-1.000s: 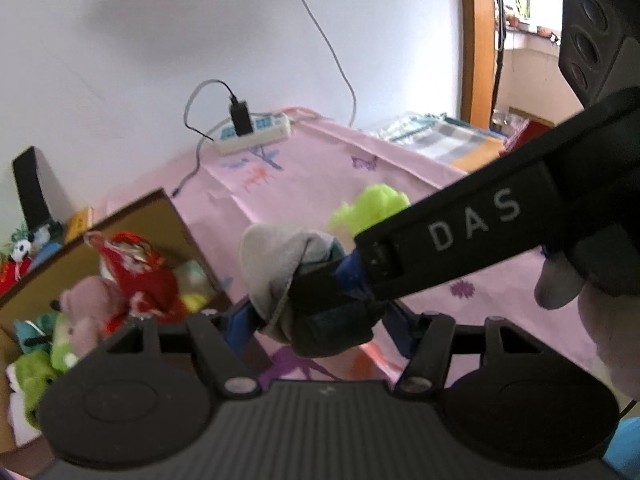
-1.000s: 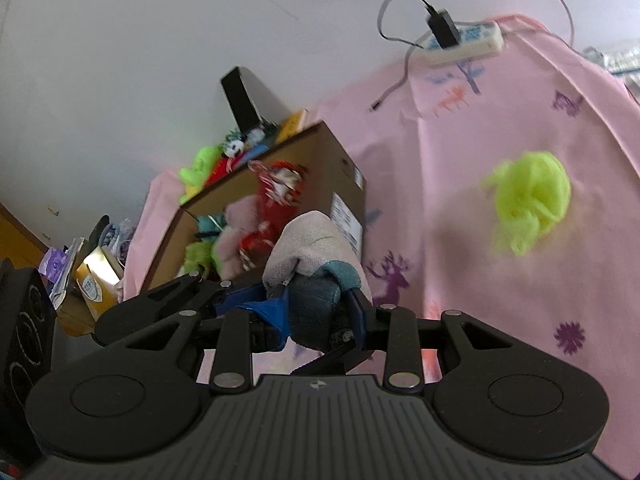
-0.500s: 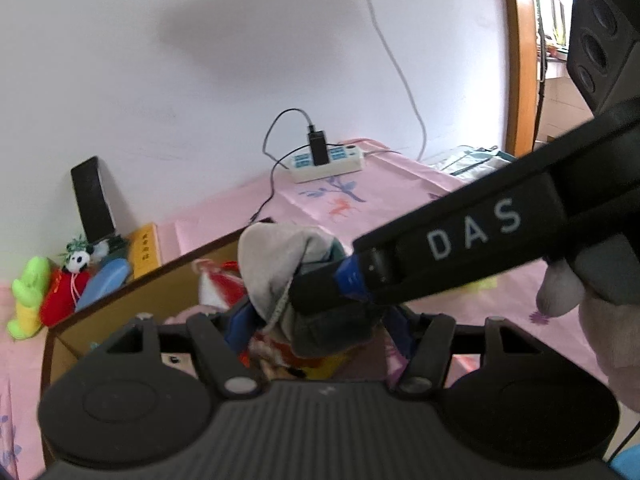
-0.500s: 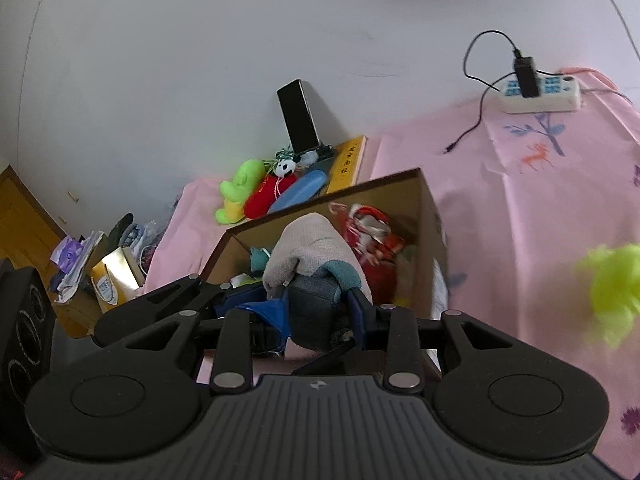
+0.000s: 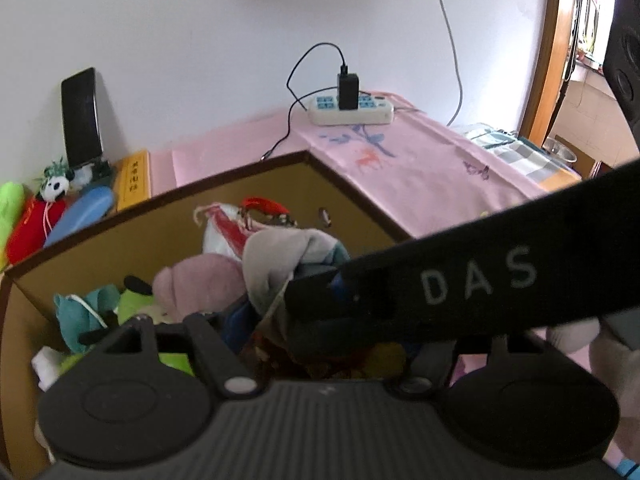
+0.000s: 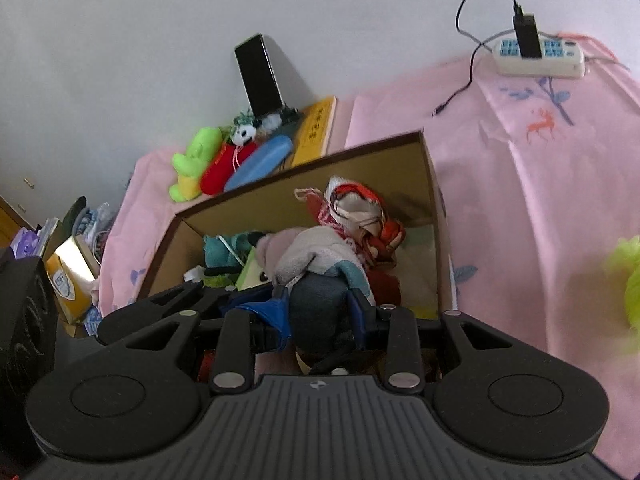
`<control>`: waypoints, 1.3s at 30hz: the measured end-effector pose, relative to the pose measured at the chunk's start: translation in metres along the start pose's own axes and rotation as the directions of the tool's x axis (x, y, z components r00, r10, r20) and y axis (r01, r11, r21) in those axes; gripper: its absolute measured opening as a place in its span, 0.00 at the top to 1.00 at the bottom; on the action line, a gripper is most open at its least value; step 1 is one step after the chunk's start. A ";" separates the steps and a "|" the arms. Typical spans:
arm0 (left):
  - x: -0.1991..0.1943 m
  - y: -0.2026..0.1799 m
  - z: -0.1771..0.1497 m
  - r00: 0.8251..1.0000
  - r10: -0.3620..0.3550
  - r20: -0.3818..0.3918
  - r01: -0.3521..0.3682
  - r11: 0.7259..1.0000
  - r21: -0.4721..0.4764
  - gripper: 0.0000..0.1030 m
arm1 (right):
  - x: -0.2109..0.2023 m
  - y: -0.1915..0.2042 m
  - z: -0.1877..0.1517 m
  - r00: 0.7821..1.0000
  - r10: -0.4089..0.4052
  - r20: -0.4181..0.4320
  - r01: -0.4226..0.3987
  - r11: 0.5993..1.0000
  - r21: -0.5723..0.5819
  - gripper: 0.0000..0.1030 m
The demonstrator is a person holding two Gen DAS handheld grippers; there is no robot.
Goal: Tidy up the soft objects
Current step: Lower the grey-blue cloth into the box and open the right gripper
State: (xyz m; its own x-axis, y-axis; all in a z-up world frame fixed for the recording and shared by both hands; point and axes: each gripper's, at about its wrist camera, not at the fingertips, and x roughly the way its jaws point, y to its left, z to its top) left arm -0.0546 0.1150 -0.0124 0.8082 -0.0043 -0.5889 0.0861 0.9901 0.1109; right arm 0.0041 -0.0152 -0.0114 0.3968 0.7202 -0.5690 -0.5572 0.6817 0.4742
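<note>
both grippers' fingers point(image 6: 320, 312) pinched the grey sock bundle point(image 6: 316, 256) above the cardboard box point(image 6: 304, 196), ready for dropping in.

In the left wrist view the right gripper's arm point(image 5: 472, 284) crosses in front of the sock bundle point(image 5: 280, 264), hiding its lower part and the left gripper point(image 5: 320, 320) fingertips, so their grip cannot be read there. The box point(image 6: 304, 184) is cut off below by the gripper body in both views, and the toys deep inside it overlap too much to tell apart. A yellow-green toy point(image 6: 628, 276) is blurred and clipped by the right edge of the right wrist view, and the clutter point(image 6: 68, 248) at its left edge is too small to identify.
</note>
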 end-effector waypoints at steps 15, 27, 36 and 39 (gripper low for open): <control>0.019 0.012 -0.002 0.999 -0.024 -0.047 0.023 0.999 -0.024 0.28 | 0.019 0.005 0.006 0.997 -0.069 -0.045 0.066 0.994 -0.085 0.85; 0.005 0.002 0.000 0.996 0.059 -0.060 -0.061 0.998 -0.029 0.21 | -0.002 0.008 0.002 0.999 -0.052 -0.006 0.051 0.996 -0.073 0.85; -0.015 -0.009 0.003 0.989 0.134 -0.055 -0.136 0.990 -0.035 0.18 | -0.022 0.001 -0.006 0.999 -0.033 0.016 0.033 0.999 -0.026 0.85; -0.023 -0.013 0.002 0.986 0.155 -0.054 -0.157 0.987 -0.040 0.18 | -0.028 0.000 -0.010 1.000 -0.023 0.021 0.024 0.999 -0.025 0.85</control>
State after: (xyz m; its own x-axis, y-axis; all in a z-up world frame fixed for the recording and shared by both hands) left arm -0.0735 0.1024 0.0013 0.7793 0.1568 -0.6067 -0.0654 0.9832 0.1701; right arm -0.0145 -0.0363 -0.0019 0.4245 0.7068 -0.5659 -0.5654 0.6951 0.4440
